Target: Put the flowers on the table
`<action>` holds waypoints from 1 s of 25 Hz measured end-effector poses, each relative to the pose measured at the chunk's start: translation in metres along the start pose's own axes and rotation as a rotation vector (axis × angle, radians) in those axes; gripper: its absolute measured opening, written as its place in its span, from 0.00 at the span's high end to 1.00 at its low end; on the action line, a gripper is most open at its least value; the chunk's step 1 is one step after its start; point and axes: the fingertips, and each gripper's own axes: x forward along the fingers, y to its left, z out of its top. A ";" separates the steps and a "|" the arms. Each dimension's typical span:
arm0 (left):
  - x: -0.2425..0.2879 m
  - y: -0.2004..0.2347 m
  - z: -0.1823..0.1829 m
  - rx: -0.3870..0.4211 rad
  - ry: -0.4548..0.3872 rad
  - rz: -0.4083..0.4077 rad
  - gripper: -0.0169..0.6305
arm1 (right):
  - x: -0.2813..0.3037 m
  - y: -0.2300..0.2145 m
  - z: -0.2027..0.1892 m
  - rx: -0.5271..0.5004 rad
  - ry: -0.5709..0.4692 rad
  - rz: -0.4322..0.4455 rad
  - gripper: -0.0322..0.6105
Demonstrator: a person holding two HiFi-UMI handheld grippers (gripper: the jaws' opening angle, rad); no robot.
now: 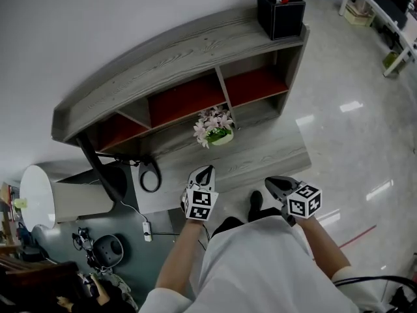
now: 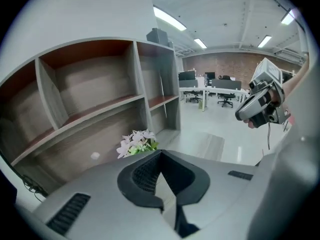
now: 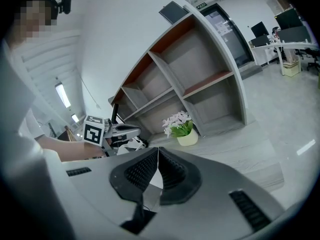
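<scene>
Where one flower pot [image 1: 215, 132] stands, two closed tongs [image 1: 207, 170] [image 1: 271, 182]

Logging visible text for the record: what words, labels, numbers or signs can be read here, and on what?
No text can be read.
The two white cubes carry black square patterns only, no letters.
The small green sign above the dark doorway: too small to read.

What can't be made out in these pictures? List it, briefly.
- Contents of the black box, head view: too small to identify.
- Dark clutter at lower left, head view: dim and cut off by the edge.
- Near edge of the table, head view: partly covered by the left tongs and right tongs.
</scene>
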 end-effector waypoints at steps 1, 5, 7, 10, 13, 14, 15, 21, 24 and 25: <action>-0.007 0.000 -0.001 -0.023 -0.011 -0.003 0.96 | 0.001 0.005 -0.002 -0.005 0.002 0.001 0.92; -0.040 -0.007 -0.008 -0.104 -0.058 -0.040 0.96 | 0.005 0.026 -0.017 -0.023 0.010 -0.002 0.92; -0.057 -0.013 -0.016 -0.126 -0.067 -0.057 0.96 | 0.004 0.038 -0.026 -0.023 0.011 -0.010 0.92; -0.082 -0.015 -0.027 -0.137 -0.090 -0.068 0.96 | 0.004 0.057 -0.036 -0.024 0.008 -0.023 0.92; -0.108 -0.016 -0.042 -0.140 -0.101 -0.084 0.96 | 0.003 0.078 -0.046 -0.039 0.006 -0.032 0.92; -0.116 -0.017 -0.046 -0.141 -0.104 -0.093 0.96 | 0.002 0.085 -0.050 -0.046 0.006 -0.035 0.92; -0.125 -0.019 -0.051 -0.138 -0.105 -0.100 0.96 | 0.000 0.091 -0.054 -0.053 0.005 -0.041 0.92; -0.175 -0.036 -0.081 -0.135 -0.104 -0.149 0.96 | -0.014 0.119 -0.074 -0.086 -0.043 -0.122 0.92; -0.196 -0.044 -0.091 -0.157 -0.123 -0.175 0.96 | -0.026 0.127 -0.085 -0.084 -0.072 -0.170 0.92; -0.202 -0.047 -0.093 -0.160 -0.129 -0.179 0.96 | -0.030 0.129 -0.089 -0.080 -0.078 -0.180 0.92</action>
